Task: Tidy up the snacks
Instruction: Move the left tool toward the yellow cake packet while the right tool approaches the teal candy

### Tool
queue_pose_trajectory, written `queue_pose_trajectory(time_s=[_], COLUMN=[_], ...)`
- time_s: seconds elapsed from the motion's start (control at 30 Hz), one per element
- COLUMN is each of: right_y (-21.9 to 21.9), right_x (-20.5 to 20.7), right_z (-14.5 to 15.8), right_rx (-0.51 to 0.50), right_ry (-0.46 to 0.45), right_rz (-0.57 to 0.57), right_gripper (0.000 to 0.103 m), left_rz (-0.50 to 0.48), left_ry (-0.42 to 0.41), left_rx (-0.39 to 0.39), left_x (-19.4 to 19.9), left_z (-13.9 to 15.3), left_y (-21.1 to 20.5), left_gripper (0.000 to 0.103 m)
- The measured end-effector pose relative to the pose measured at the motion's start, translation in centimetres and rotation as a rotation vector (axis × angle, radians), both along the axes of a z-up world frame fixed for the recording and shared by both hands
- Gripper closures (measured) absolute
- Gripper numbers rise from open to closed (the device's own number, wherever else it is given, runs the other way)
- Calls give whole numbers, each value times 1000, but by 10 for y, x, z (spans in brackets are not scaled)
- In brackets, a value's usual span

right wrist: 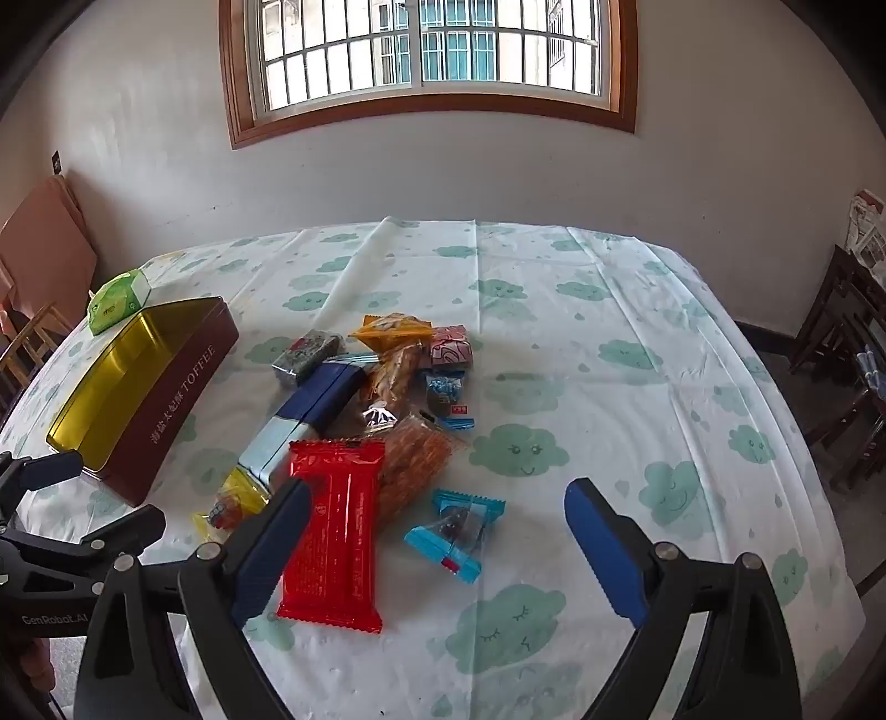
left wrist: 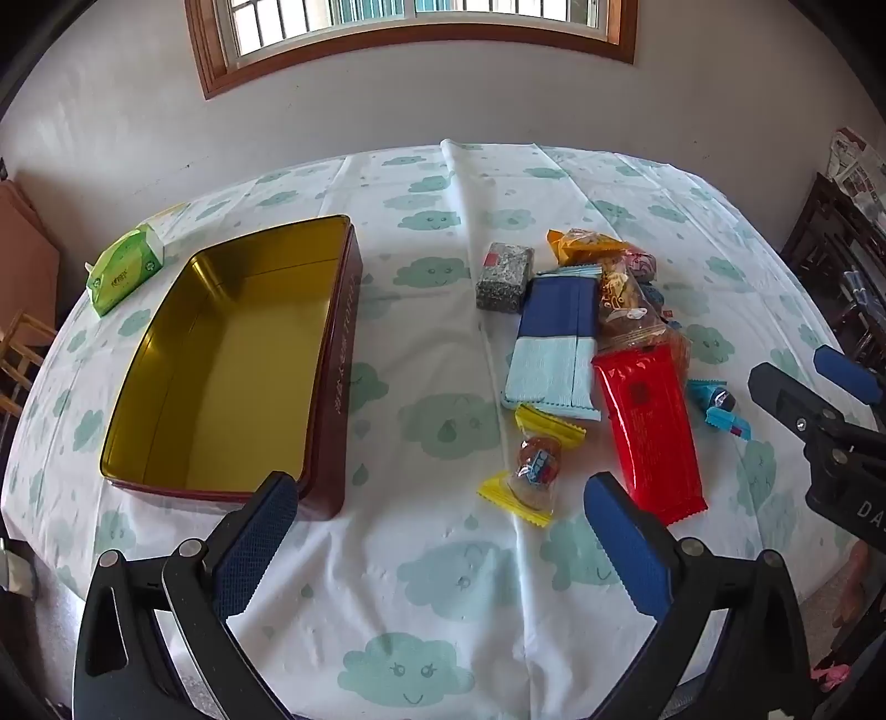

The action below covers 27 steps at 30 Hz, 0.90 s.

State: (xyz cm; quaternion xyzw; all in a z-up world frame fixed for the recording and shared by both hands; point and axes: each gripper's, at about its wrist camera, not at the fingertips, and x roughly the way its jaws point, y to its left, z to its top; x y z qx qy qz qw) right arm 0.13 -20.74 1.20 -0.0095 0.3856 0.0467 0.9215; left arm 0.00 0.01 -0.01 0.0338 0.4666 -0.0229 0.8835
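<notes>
Nearest in the left wrist view, the left gripper [left wrist: 437,498] hangs over the cloud-print tablecloth [left wrist: 421,598] with its two blue-padded fingers spread wide and nothing between them. The right gripper [right wrist: 437,509] is likewise spread wide above the cloth, gripping nothing; the near end of one red packet [right wrist: 334,526] and one small blue-wrapped candy [right wrist: 455,526] lie on the table in the gap between its fingers.

Just beyond the left gripper's tips lies one yellow-ended candy [left wrist: 532,471], with the red packet to its right. To the left, touching the near-left fingertip in the picture, stands one open maroon tin [left wrist: 338,387], gold inside, with no snacks in it; "TOFFEE" shows on its long side in the right wrist view.

The snack pile sits right of the tin, well apart from it. Behind the yellow candy lies one flat pack, dark blue and pale blue [left wrist: 554,343], then one grey speckled block [left wrist: 504,274] at the far left of the pile, and one orange bag [right wrist: 393,329] at the far end. Clear bags of brown snacks [right wrist: 415,465] lie in the middle; their number is hard to tell. One pink-patterned wrapped piece [right wrist: 451,346] sits far right.

Farther left, beyond the tin, one green tissue pack [left wrist: 127,268] rests near the table's edge. One barred window [right wrist: 426,50] is in the far wall.
</notes>
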Motion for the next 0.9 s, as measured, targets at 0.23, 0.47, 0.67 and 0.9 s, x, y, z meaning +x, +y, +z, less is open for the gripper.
queue_pose_trajectory(time_s=[0.23, 0.47, 0.67, 0.9], right_y=[-1, 3, 6, 8], right_x=[-1, -12, -12, -9], right_z=[6, 2, -4, -8], right_rx=[7, 8, 13, 20], right_ry=[-6, -6, 7, 18], right_rz=[-5, 10, 17, 21], right_gripper=[8, 8, 8, 8], left_rz=[23, 64, 88, 36], left_ry=[-8, 44, 50, 49], left_rx=[-11, -4, -11, -53], left_x=[-18, -22, -24, -25], left_z=[-1, -1, 0, -1], left_y=[5, 12, 19, 13], left_gripper=[1, 1, 3, 6])
